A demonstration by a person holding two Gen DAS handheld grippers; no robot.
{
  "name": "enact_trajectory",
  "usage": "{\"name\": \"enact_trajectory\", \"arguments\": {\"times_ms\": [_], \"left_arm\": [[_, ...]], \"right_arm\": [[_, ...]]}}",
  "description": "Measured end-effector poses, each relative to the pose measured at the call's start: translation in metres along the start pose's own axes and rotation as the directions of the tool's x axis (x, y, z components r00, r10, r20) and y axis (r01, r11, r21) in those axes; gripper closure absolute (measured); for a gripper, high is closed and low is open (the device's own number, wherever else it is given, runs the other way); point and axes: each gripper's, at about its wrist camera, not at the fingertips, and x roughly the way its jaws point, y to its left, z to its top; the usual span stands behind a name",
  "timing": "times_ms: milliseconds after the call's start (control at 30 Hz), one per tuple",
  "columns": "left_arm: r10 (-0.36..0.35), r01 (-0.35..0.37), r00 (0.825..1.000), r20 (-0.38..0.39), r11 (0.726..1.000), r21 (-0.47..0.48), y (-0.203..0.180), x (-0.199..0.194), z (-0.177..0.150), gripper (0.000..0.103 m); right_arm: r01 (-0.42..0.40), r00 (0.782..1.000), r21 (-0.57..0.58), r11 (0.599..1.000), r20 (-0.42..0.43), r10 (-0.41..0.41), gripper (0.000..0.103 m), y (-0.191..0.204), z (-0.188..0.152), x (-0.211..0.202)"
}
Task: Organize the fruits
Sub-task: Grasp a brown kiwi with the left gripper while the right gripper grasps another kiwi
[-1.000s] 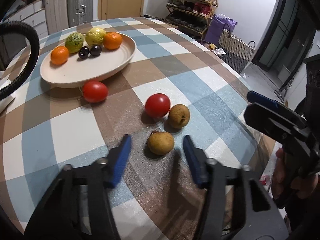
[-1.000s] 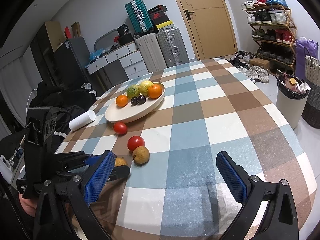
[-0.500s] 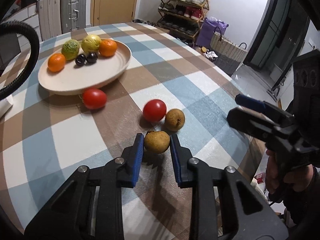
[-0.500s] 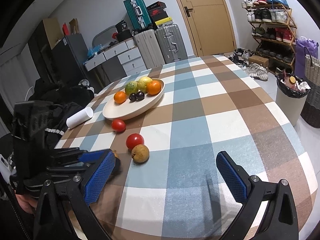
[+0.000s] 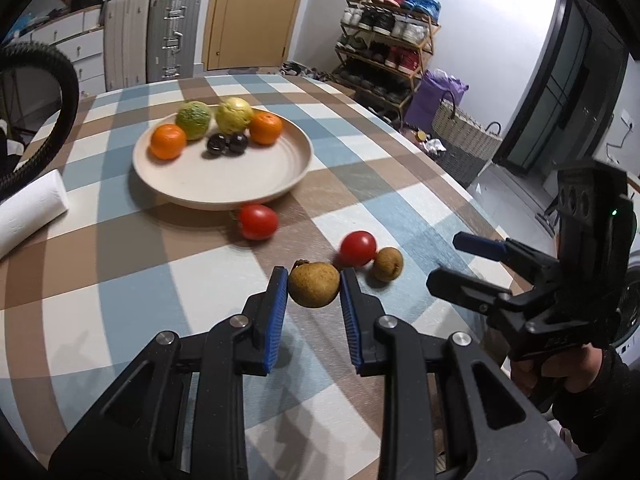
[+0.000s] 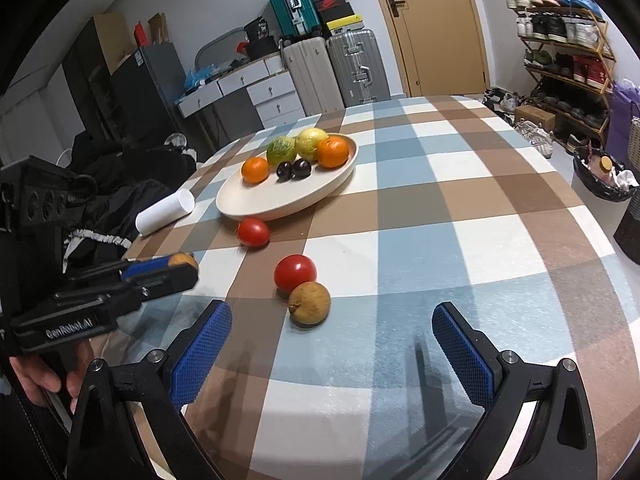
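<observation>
The left gripper (image 5: pixel 314 289) clamps a rough, russet-brown pear (image 5: pixel 314 289) between its ribbed blue pads, lifted off the checked tablecloth (image 5: pixel 120 272). The pear is roundish, its short stem end tilted toward 11 o'clock. At 2 o'clock from it lie a glossy red tomato (image 5: pixel 358 248) touching a second brown pear (image 5: pixel 387 264); another tomato (image 5: pixel 258 221) sits just beside the smooth beige plate (image 5: pixel 224 184) at 11 o'clock. The right gripper (image 6: pixel 332 344) hangs spread wide, holding nothing, above the cloth.
</observation>
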Motion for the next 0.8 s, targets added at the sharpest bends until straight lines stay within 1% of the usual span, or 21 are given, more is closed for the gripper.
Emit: {"name": "enact_trajectory", "arguments": {"times_ms": [133,300,467,500,567,700,767,800], "left_arm": [[0.008,-0.008,1.0,0.012,1.0,-0.029,0.014,-0.007,-0.002,0.079],[0.017,-0.016,1.0,0.013,0.998,-0.059,0.027,-0.01,-0.005,0.079],[0.028,-0.027,1.0,0.012,0.997,-0.074,0.037,-0.012,-0.008,0.079],[0.028,-0.027,1.0,0.011,0.997,-0.076,0.038,-0.011,-0.009,0.079],[0.029,-0.029,1.0,0.01,0.996,-0.083,0.04,-0.011,-0.009,0.079],[0.031,-0.03,0.999,0.013,0.996,-0.081,0.041,-0.011,-0.01,0.079],[0.033,-0.032,0.999,0.013,0.996,-0.08,0.041,-0.011,-0.009,0.079],[0.036,-0.035,0.999,0.013,0.996,-0.078,0.042,-0.011,-0.009,0.079]], "right_arm": [[-0.001,1.0,-0.019,1.0,-0.017,0.0,0.001,0.006,0.002,0.009],[-0.013,0.999,-0.04,0.999,-0.044,0.012,0.01,0.016,0.004,0.021],[-0.024,0.996,-0.059,0.998,-0.084,0.019,0.026,0.021,0.005,0.032],[-0.024,0.996,-0.059,0.998,-0.089,0.019,0.028,0.022,0.005,0.033],[-0.026,0.995,-0.05,0.998,-0.098,0.021,0.038,0.022,0.006,0.036],[-0.015,0.994,-0.056,0.998,-0.11,0.009,0.049,0.022,0.007,0.039],[-0.021,0.994,-0.044,0.999,-0.111,0.016,0.067,0.02,0.007,0.04],[-0.024,0.993,-0.038,0.999,-0.113,0.02,0.07,0.019,0.007,0.04]]}}
